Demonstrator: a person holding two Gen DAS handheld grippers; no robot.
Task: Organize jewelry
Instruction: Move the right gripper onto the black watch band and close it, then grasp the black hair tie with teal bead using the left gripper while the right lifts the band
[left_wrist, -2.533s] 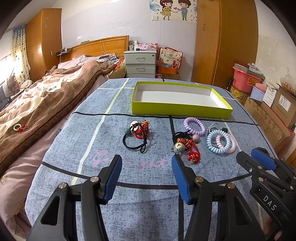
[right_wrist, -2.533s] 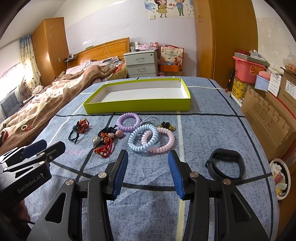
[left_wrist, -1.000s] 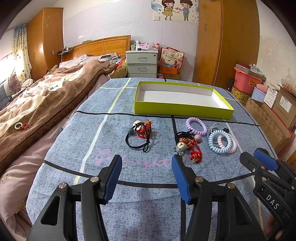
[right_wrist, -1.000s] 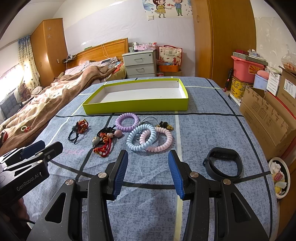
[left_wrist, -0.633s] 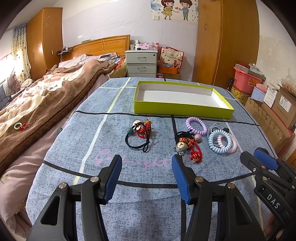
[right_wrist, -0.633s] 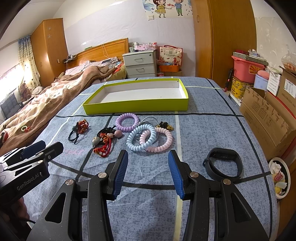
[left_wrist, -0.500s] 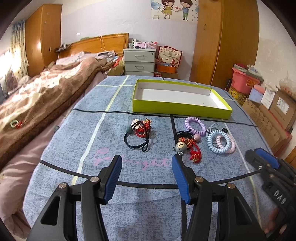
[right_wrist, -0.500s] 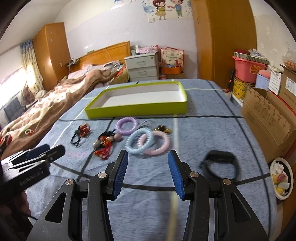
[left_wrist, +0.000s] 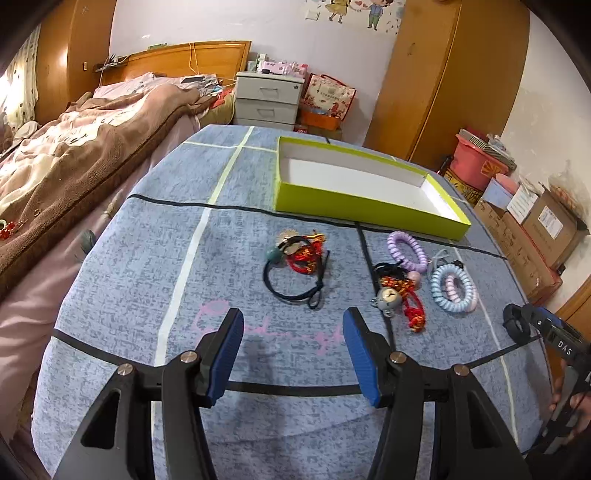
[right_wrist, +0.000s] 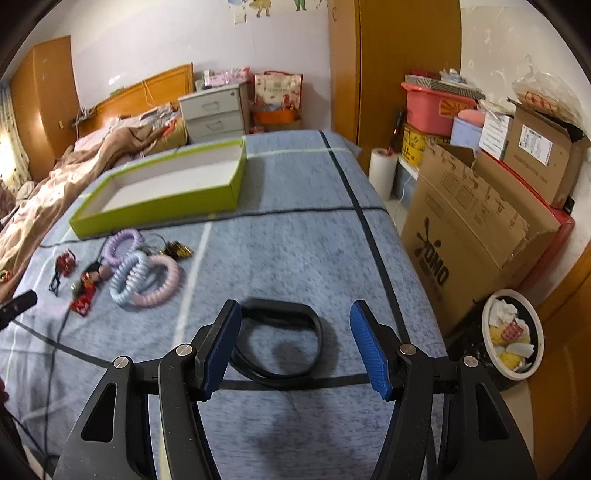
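Right claw (right_wrist: 295, 345), tilted down and opening, frames black band (right_wrist: 280, 341) untouched; left claw (left_wrist: 291, 354) gapes.

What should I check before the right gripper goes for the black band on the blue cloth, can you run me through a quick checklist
1. Right gripper lined up with the black band: ok, the band lies ahead between the two sides.
2. Jaws wide enough: ok, they are opening and the pads press on nothing.
3. Band clear of other items: ok, the pink coil and blue coil lie apart, off to its left.
4. Green box ready to receive: ok, the part of its white floor in view is bare.
5. Left gripper out of the way: ok, open, holding nothing, over bare cloth near the black hair tie.
6. Height above the band: cannot tell.
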